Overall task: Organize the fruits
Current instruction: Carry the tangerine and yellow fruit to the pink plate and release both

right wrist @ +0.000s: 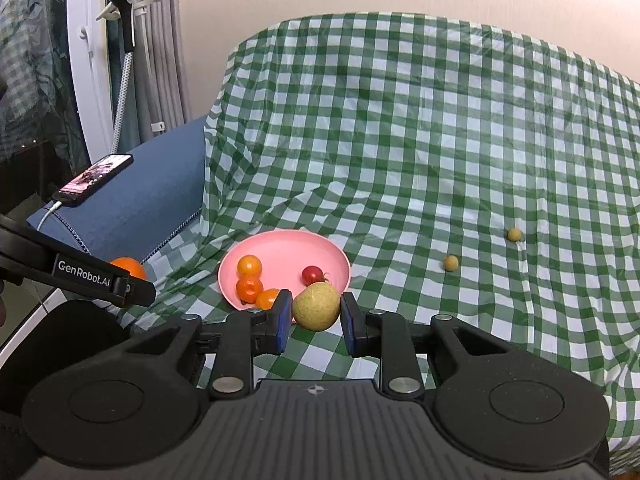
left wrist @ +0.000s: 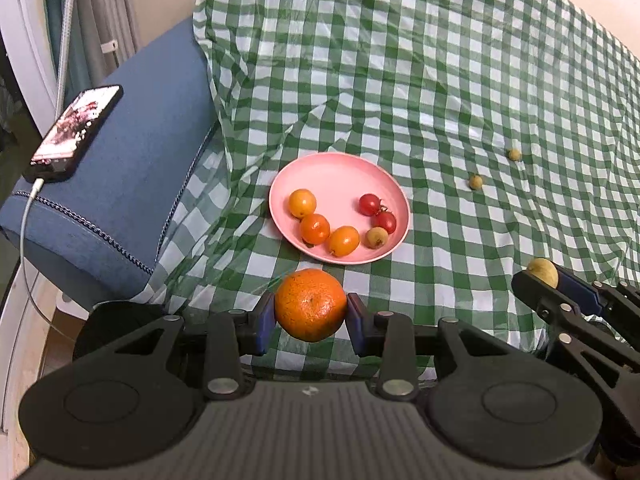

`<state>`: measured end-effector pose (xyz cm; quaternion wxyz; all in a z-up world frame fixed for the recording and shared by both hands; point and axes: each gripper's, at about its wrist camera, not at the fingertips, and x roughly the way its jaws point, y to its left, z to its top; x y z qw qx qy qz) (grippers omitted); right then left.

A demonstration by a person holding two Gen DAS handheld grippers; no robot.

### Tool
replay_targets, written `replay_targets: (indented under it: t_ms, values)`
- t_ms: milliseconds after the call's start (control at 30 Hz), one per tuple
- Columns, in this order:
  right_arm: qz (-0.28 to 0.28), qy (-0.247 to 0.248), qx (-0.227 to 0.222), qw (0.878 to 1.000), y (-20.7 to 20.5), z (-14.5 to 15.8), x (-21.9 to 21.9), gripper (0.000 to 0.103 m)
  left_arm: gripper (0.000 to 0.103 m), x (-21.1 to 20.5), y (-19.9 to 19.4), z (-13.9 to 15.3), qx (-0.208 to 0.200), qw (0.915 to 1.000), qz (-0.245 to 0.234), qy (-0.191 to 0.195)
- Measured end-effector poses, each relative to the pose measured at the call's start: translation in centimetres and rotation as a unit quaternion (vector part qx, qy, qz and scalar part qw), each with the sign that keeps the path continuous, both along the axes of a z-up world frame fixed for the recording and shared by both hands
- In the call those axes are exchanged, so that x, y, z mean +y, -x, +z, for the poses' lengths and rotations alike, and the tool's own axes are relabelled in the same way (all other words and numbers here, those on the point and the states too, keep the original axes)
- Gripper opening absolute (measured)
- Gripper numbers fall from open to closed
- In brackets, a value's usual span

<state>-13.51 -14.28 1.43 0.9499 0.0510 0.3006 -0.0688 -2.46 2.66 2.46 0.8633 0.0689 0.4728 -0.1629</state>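
Mandarin (left wrist: 310,305) sits clamped between the blue pads of the left gripper (left wrist: 310,314), held above the checked cloth just in front of the near rim of the pink plate (left wrist: 340,172). In the right wrist view the same fruit (right wrist: 129,269) peeks out behind the left gripper's black arm printed GenRobot.AI. The right gripper (right wrist: 316,312) grasps a yellow-green fruit (right wrist: 316,306) between its own blue pads, in front of the plate's near right edge (right wrist: 280,244); from the left wrist view that fruit (left wrist: 543,272) shows at the tip of the right gripper (left wrist: 548,280)

On the plate lie three small orange fruits in a curved row on the left, (left wrist: 302,203), (left wrist: 315,229) and (left wrist: 343,241), the last two touching. To the right are two red cherry tomatoes (left wrist: 369,204) and (left wrist: 385,221) with green stems, close together, and a pale yellow fruit with a red blush (left wrist: 377,237) just beside the lower tomato

Two small yellowish round fruits rest on the cloth well to the right of the plate, one nearer (left wrist: 475,181) and one farther back (left wrist: 514,155), apart from each other

The green and white checked cloth (left wrist: 440,80), under a clear wrinkled film, drapes up over the back of a sofa. Left of it a blue cushion (left wrist: 148,152) stays uncovered, and a phone (left wrist: 76,132) with a lit screen lies on it, a white cable (left wrist: 30,208) plugged into its near end. Grey curtains (right wrist: 164,60) hang behind
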Motion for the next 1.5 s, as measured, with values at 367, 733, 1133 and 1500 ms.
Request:
replay_targets:
  t_ms: [367, 733, 1133, 1500]
  values:
    - [0.011, 0.002, 0.023, 1.0, -4.2, -1.9, -0.6, 0.027, 0.041, -0.9, -5.0, -2.0, 0.023, 0.9996, 0.014, -0.012]
    - [0.02, -0.012, 0.044, 0.999, -10.2, -4.1, -1.3, 0.027, 0.041, -3.7, -11.0, -4.1, 0.034, 0.9991, 0.011, -0.025]
    - [0.028, -0.012, 0.084, 0.996, -17.5, -8.3, -2.1, 0.027, 0.041, -7.1, -17.5, -8.3, 0.049, 0.9974, -0.009, -0.052]
    - [0.04, 0.0, 0.108, 0.993, -21.8, -11.1, -1.8, 0.027, 0.041, -9.2, -21.0, -11.6, 0.052, 0.9953, -0.03, -0.076]
